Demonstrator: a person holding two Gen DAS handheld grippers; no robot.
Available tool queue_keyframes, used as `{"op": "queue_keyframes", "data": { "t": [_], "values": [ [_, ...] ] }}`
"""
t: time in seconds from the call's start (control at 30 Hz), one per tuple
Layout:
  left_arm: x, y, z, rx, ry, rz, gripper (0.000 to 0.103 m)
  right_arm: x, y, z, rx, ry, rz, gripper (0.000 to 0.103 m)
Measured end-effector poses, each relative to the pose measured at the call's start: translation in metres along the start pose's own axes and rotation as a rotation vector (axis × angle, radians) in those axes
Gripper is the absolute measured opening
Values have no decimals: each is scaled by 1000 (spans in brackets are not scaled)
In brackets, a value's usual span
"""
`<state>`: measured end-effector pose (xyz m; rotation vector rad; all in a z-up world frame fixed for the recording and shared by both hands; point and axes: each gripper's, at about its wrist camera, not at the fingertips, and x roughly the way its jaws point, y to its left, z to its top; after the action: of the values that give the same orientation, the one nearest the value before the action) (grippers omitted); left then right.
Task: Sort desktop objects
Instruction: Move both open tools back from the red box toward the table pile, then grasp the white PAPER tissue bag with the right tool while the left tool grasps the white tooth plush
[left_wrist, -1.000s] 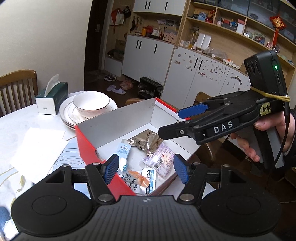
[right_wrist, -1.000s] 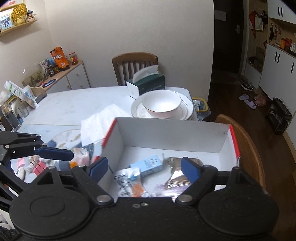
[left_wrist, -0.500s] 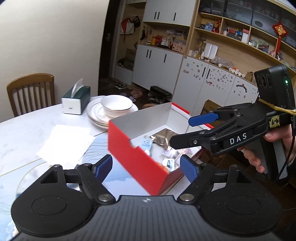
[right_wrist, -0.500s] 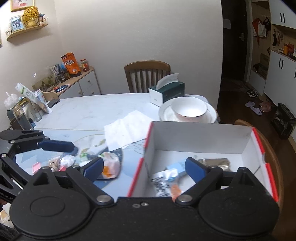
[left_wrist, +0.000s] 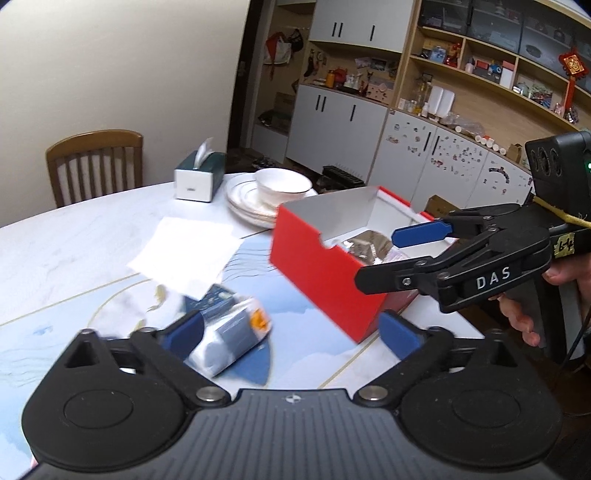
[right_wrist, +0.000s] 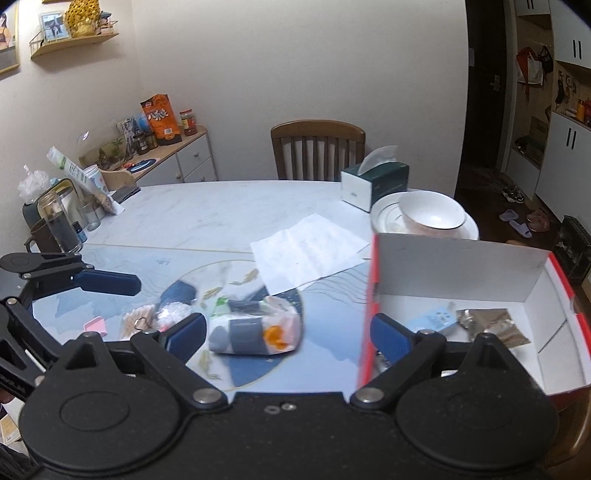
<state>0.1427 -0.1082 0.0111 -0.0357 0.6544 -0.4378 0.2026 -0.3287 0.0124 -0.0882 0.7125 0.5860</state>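
A red box with a white inside stands on the table's right side and holds several snack packets. A clear bag with grey and orange contents lies on the table left of the box. My left gripper is open and empty, above the table just right of the bag. My right gripper is open and empty, above the bag and the box's left wall; it also shows in the left wrist view over the box. More small packets lie left of the bag.
A white paper sheet lies mid-table. A tissue box, stacked plates with a bowl and a wooden chair are at the far side. Jars and glasses stand at the table's left edge.
Both grippers have swung left, away from over the box and toward the bag on the table. Both stay open and empty.
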Motion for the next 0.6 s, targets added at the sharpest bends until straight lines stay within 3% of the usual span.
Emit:
{"op": "queue_keyframes", "data": {
  "t": [0.23, 0.6],
  "values": [
    [-17, 27, -26, -14, 5, 17, 103, 14, 31, -8, 2, 26, 7, 96],
    [-32, 69, -73, -28, 56, 75, 103, 44, 55, -17, -1, 52, -52, 96]
  ]
}}
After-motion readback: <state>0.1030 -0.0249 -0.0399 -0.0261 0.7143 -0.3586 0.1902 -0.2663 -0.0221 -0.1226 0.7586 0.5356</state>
